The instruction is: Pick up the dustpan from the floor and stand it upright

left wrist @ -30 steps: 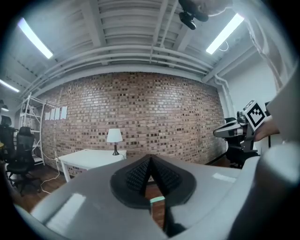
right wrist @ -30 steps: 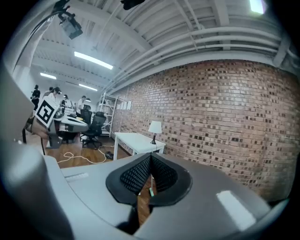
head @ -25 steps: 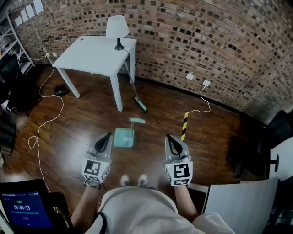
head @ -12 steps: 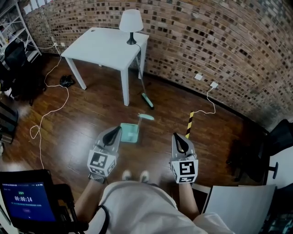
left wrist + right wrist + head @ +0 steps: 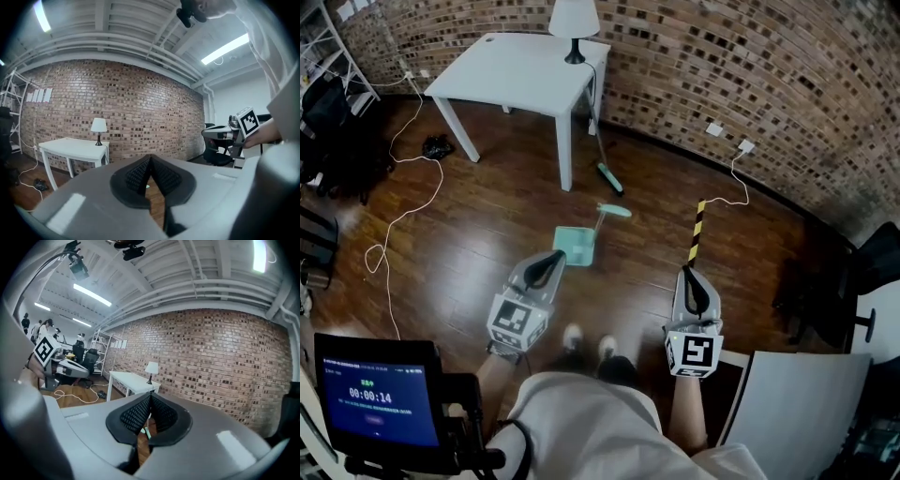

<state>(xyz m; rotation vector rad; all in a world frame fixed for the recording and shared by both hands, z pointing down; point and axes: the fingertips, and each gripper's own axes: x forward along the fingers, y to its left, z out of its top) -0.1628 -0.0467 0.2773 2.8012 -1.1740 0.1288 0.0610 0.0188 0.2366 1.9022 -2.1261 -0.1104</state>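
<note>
1. Left tongs point(image 5: 549, 264): the 2 ribbed pads meet at their tips. The tongs are together, and nothing sits between them.
2. Right tongs point(image 5: 692, 284): the pads are likewise pressed together and hold nothing.
3. Both tongs point toward 12 o'clock in the head view, 1 on each side of the person's shoes point(image 5: 587, 341).
4. Dustpan point(image 5: 574, 246): teal, lying flat on the wooden floor point(image 5: 469, 234). Its handle runs toward 1 o'clock. The pan lies at 1 o'clock of the left tongs, whose tip overlaps the pan's near corner in the head view. It lies at 10 o'clock of the right tongs, well apart from them.
5. Broom point(image 5: 609, 178): its green head rests on the floor at 12 o'clock of the dustpan, near it, and its stick rises beside a leg of the white surface point(image 5: 511, 75).
6. Lamp point(image 5: 574, 23): upright on the far right corner of the surface.
7. Striped yellow-black strip point(image 5: 697, 232): on the floor at 12 o'clock of the right tongs.
8. White cable point(image 5: 394, 234): trails across the floor at 9 o'clock of the dustpan.
</note>
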